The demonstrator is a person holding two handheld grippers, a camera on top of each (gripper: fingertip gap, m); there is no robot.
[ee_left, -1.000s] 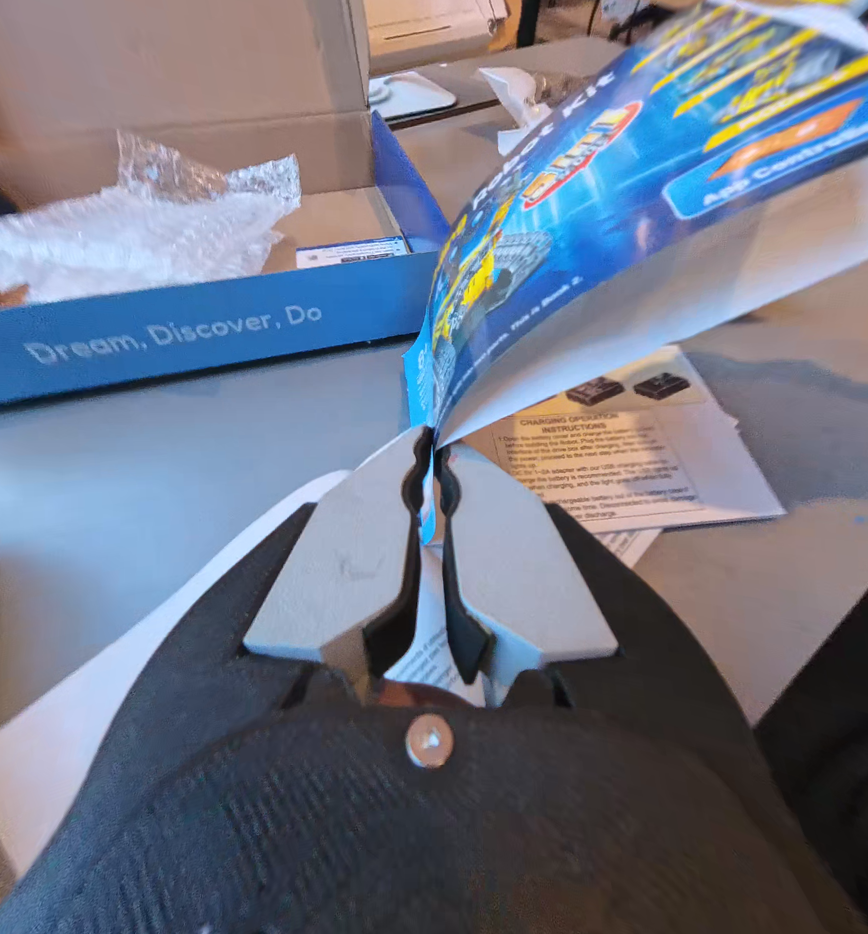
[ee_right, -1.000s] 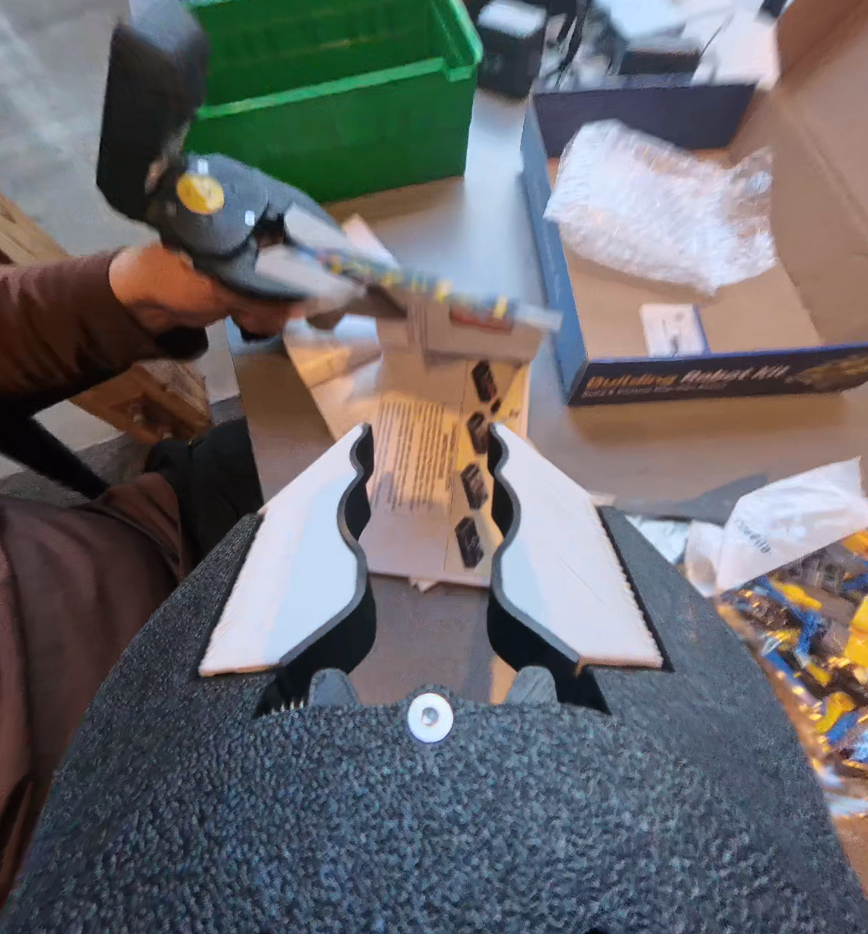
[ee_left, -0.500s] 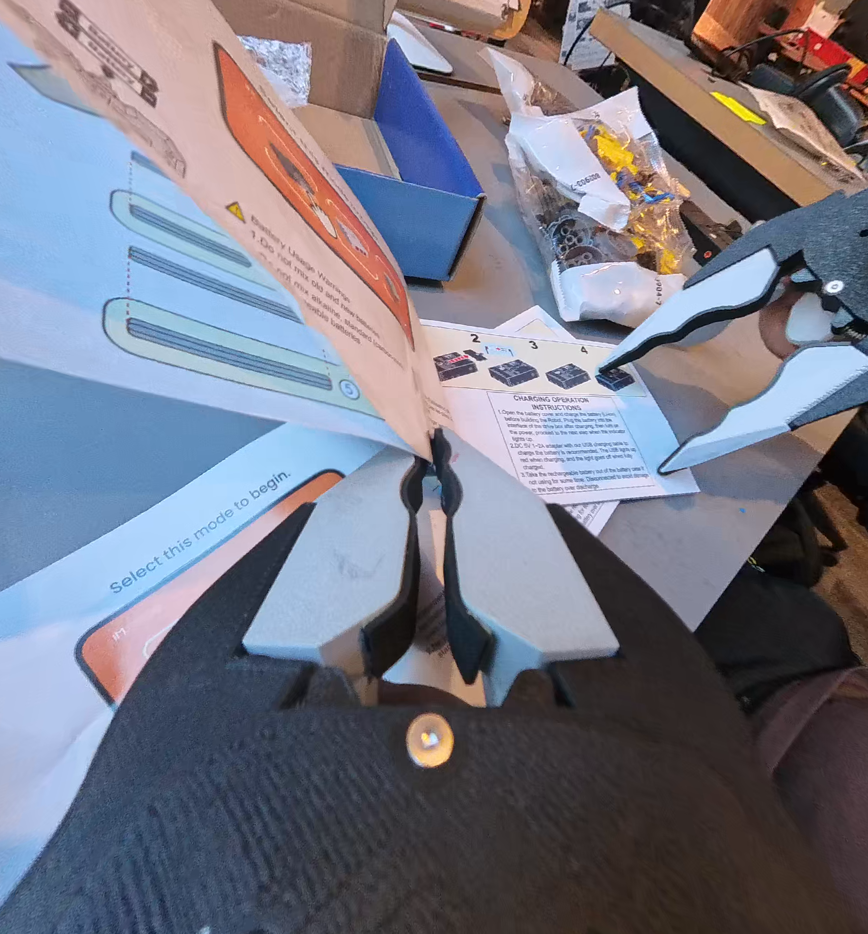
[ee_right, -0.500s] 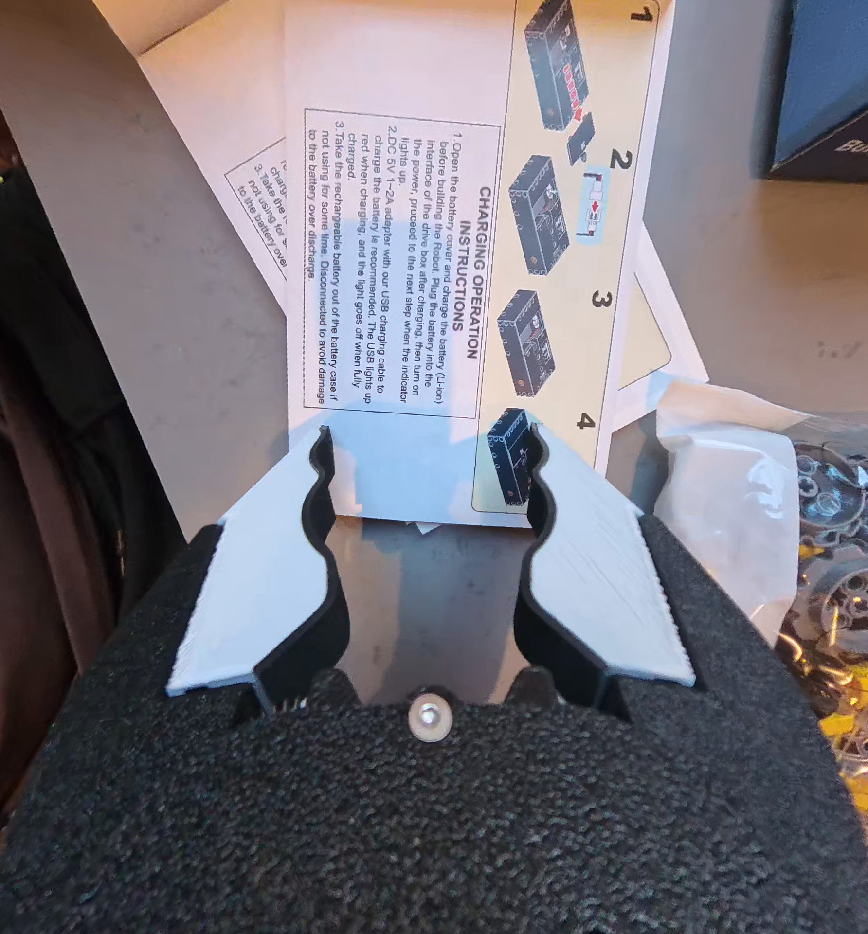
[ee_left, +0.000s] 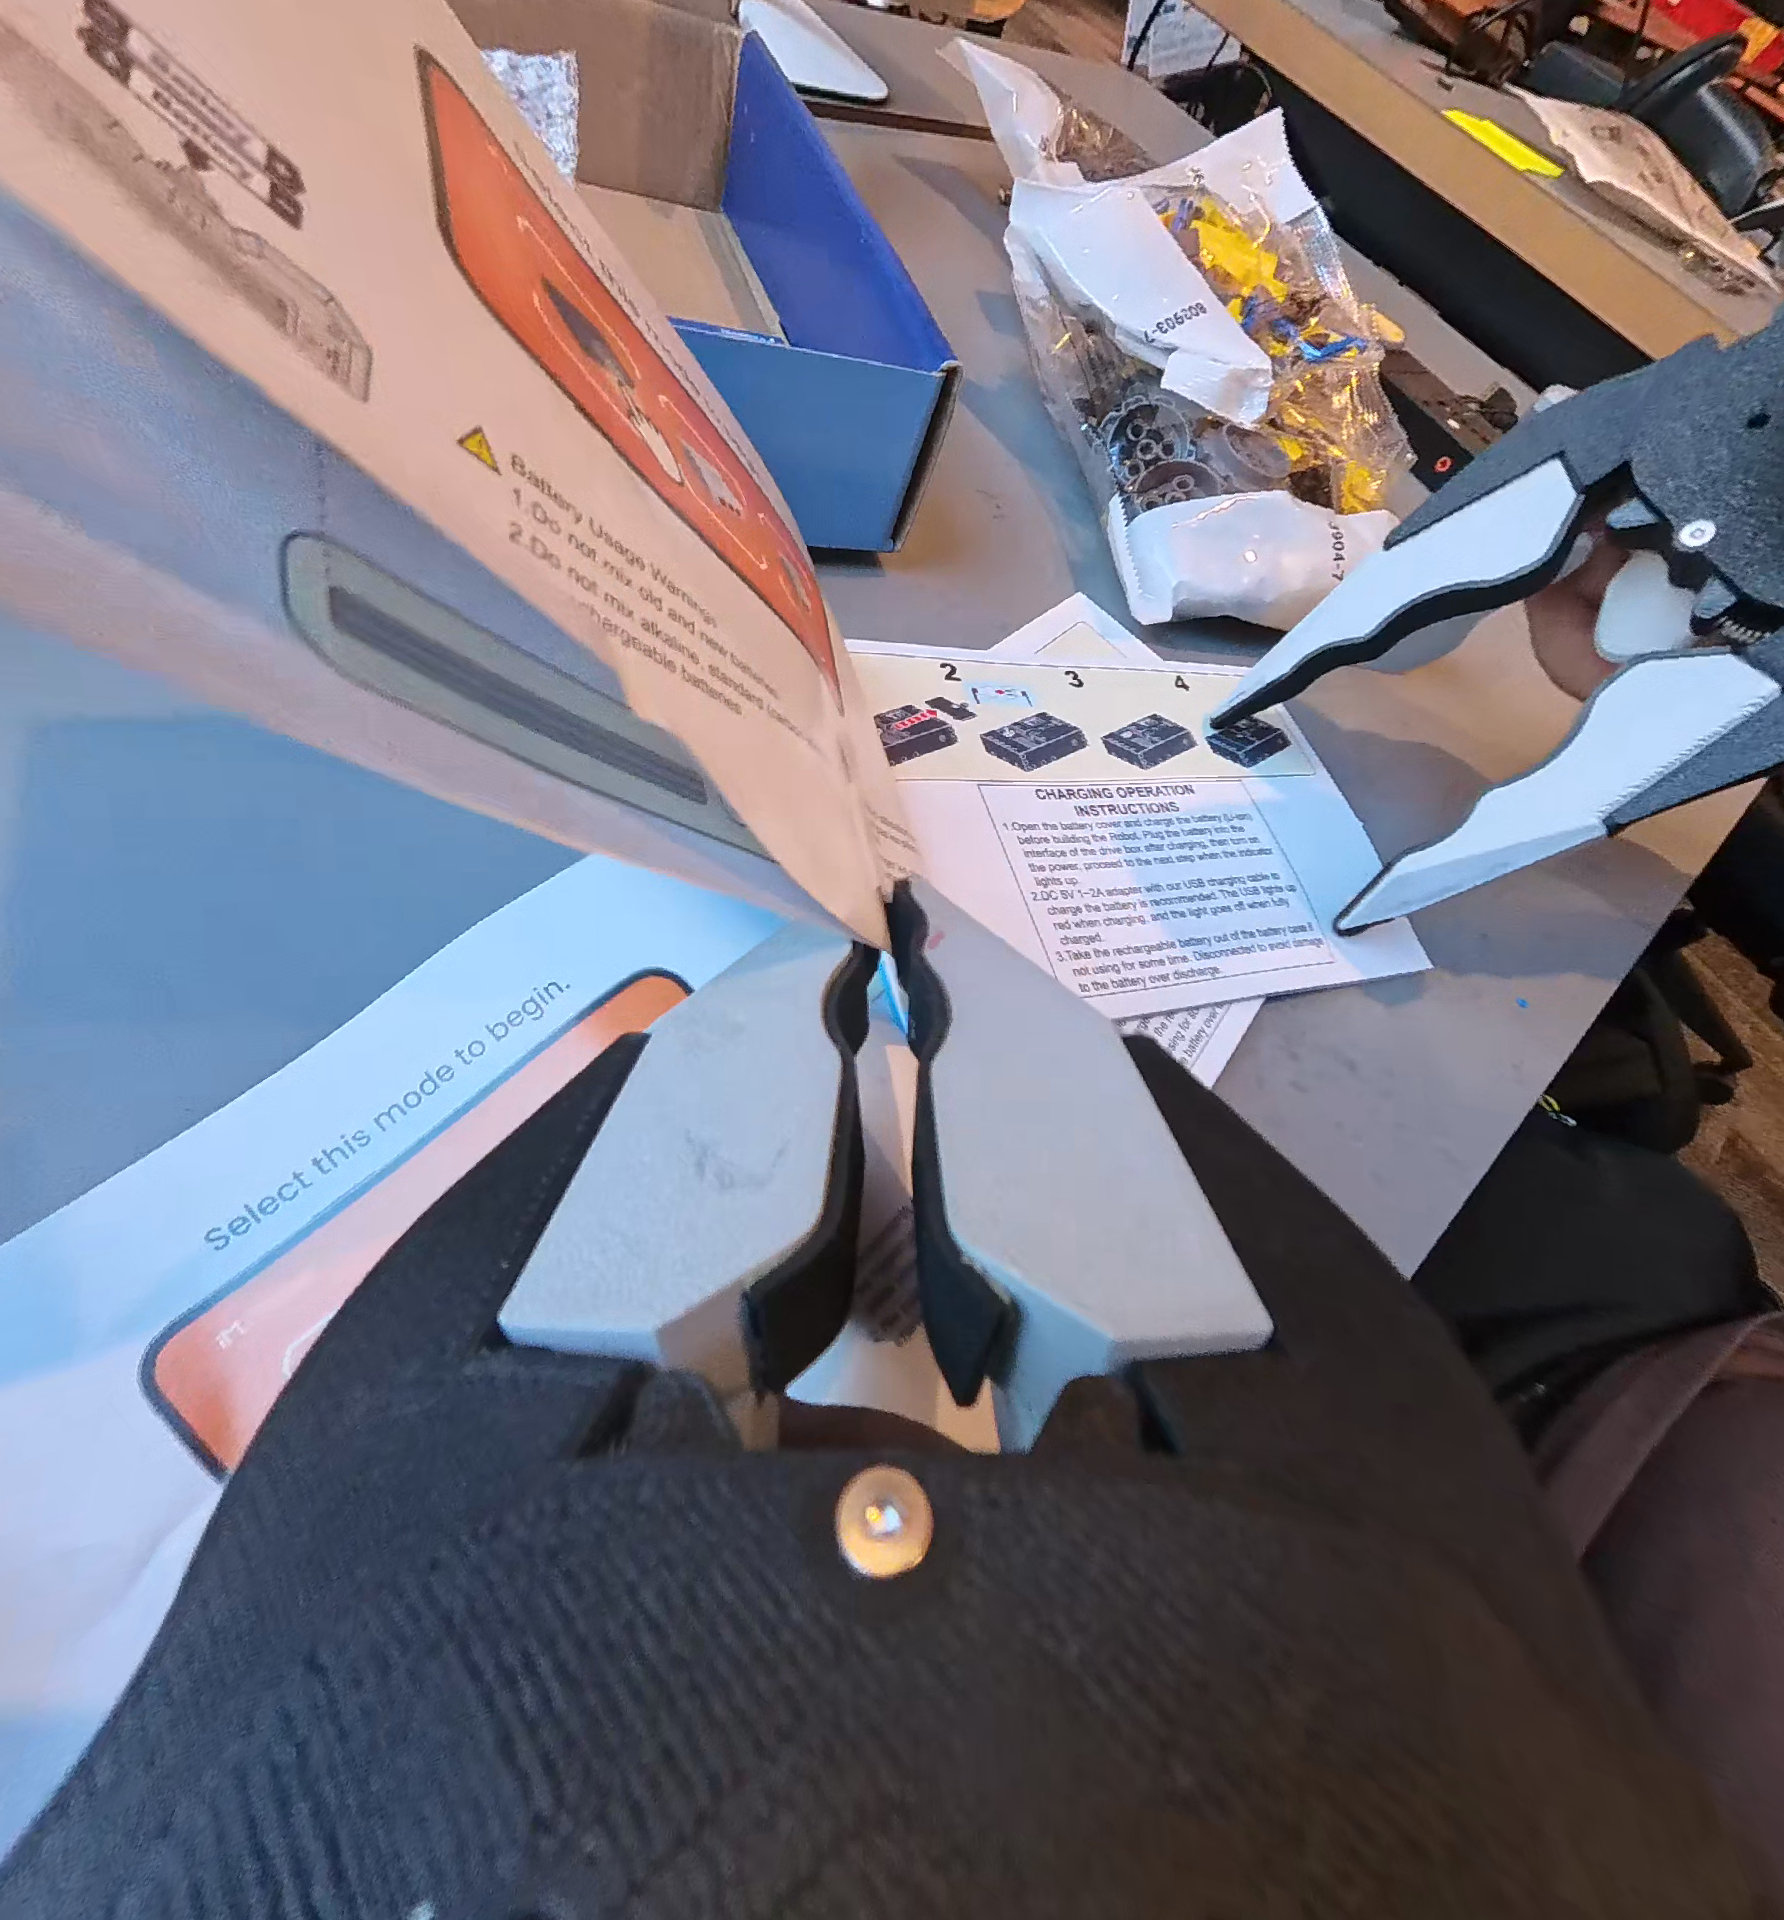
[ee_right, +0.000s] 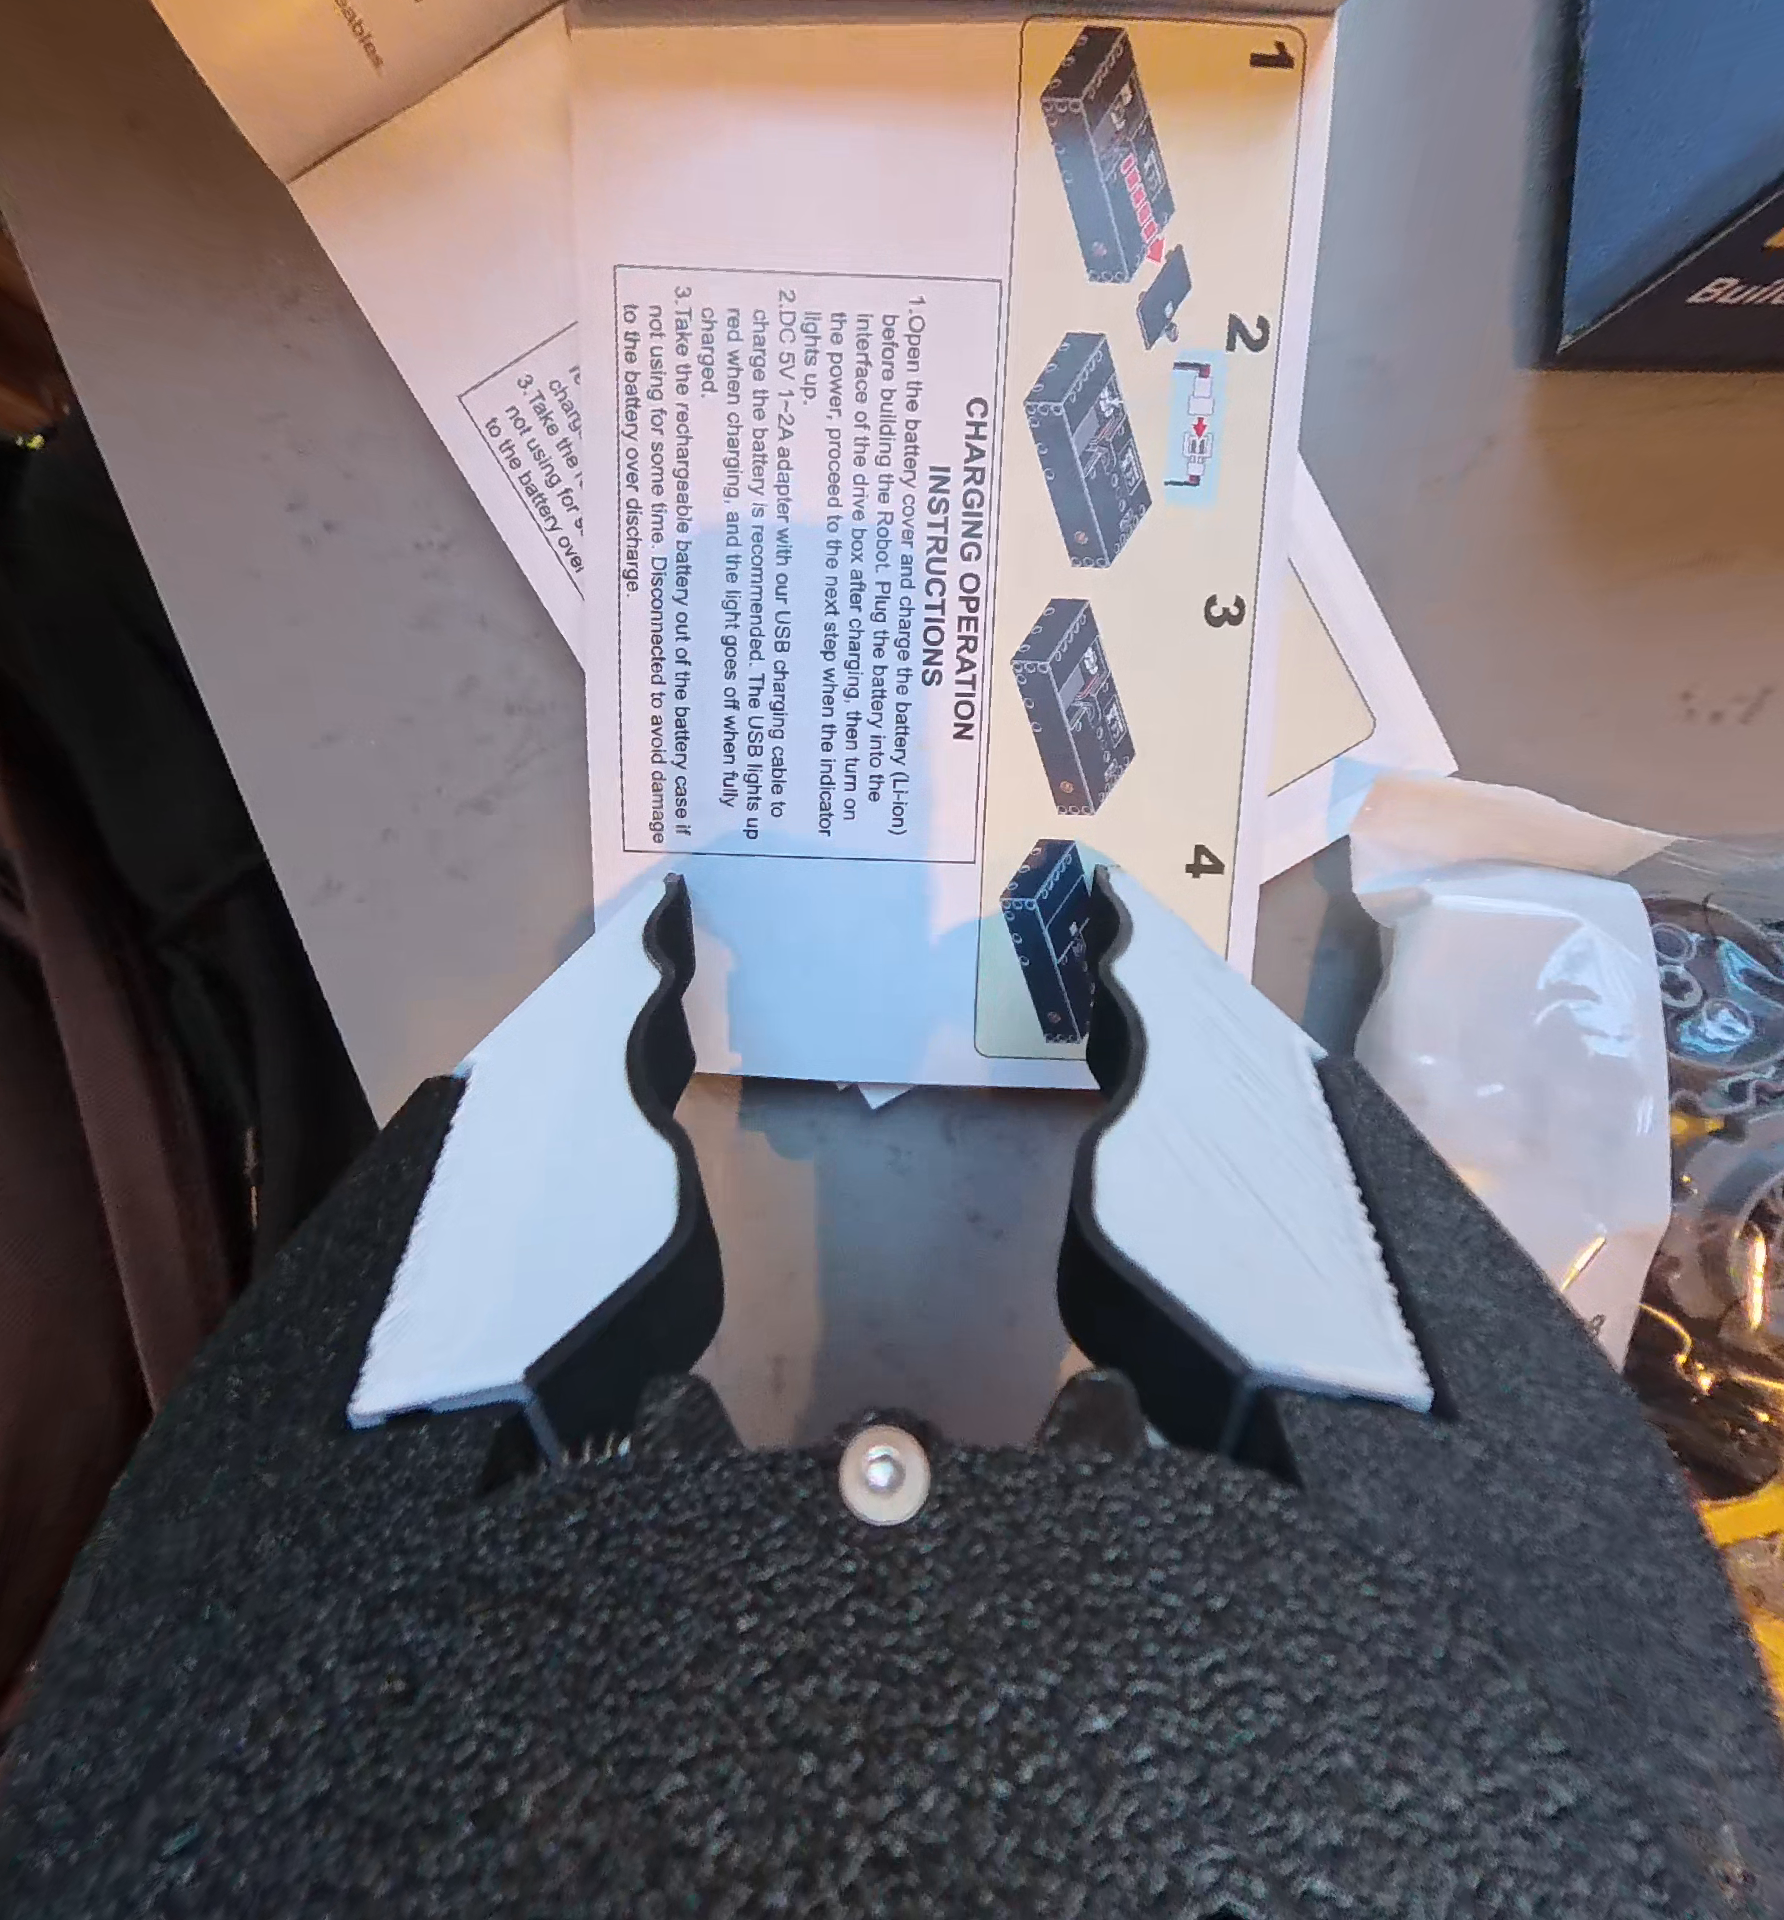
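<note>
Two hand-held grippers in view. Left hand-held gripper [ee_left: 893, 914]: jaws pinched together on the edge of an open booklet [ee_left: 368, 499], which is lifted off the grey worktop [ee_left: 1387, 1101]; one page fans up and left, another lies low at lower left. Right hand-held gripper [ee_right: 883, 883]: jaws spread wide, nothing between them, tips over the near end of a white instruction sheet [ee_right: 815, 520] lying flat on the worktop. In the left wrist view one fingertip [ee_left: 1231, 717] sits at the sheet's last battery-box drawing; contact vs. just above, cannot tell. A second printed sheet [ee_right: 514, 447] lies partly under the first, skewed. Just right of the sheets: clear bags of small parts [ee_left: 1220, 343], black wheels and yellow pieces inside. Blue cardboard box [ee_left: 846, 343] stands beyond the sheets, top open. Behind it, another bench [ee_left: 1439, 166] with papers.
</note>
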